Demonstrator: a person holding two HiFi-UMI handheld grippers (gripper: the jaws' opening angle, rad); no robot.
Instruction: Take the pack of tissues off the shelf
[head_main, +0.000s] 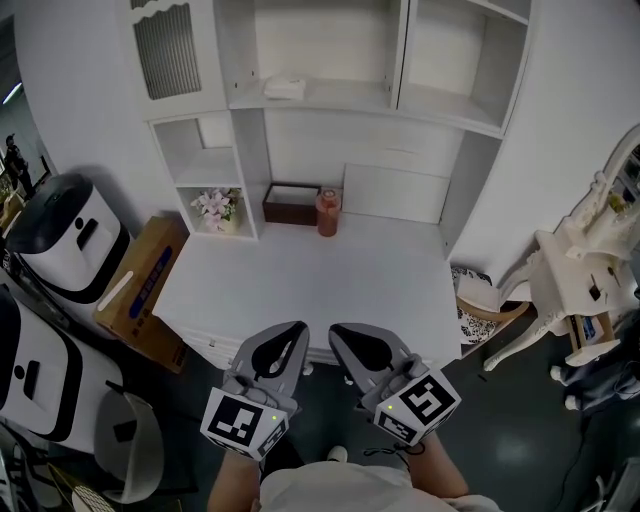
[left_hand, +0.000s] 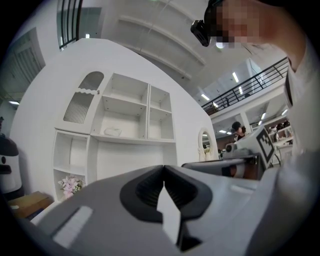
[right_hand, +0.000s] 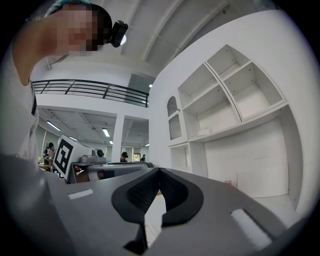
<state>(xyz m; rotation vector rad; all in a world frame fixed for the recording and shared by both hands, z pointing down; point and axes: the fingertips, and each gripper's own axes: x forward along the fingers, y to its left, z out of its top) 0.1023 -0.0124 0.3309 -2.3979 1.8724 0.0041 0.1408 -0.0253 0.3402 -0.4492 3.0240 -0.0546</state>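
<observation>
Grey plastic jaws are meeting tip to tip on both sides: the left claw (head_main: 297, 330) is sitting fully closed with nothing in it, and the right claw (head_main: 337, 332) is doing the same, jaws pressed together, empty. Both are pointing level toward the white shelf unit (head_main: 250, 150), hovering side by side just off the near edge of the worktop (head_main: 300, 285), close to each other but not touching. The left marker cube (head_main: 243, 423) and the right marker cube (head_main: 420, 403) are showing at the rear, nearest the person's body.

Up in that unit the pack of tissues (head_main: 285, 88) is lying on the upper shelf, in the left part of the wide middle compartment, well apart from both claws. At the back of the worktop a dark brown box (head_main: 292, 203) is standing just beside a reddish jar (head_main: 328, 212). Pink flowers (head_main: 215, 207) are sitting in the small open cubby at left. A cardboard box (head_main: 145, 285) is lying on the floor left of the worktop, next to a white appliance with a black top (head_main: 65, 235). A cream chair (head_main: 495, 300) is standing by the right corner
</observation>
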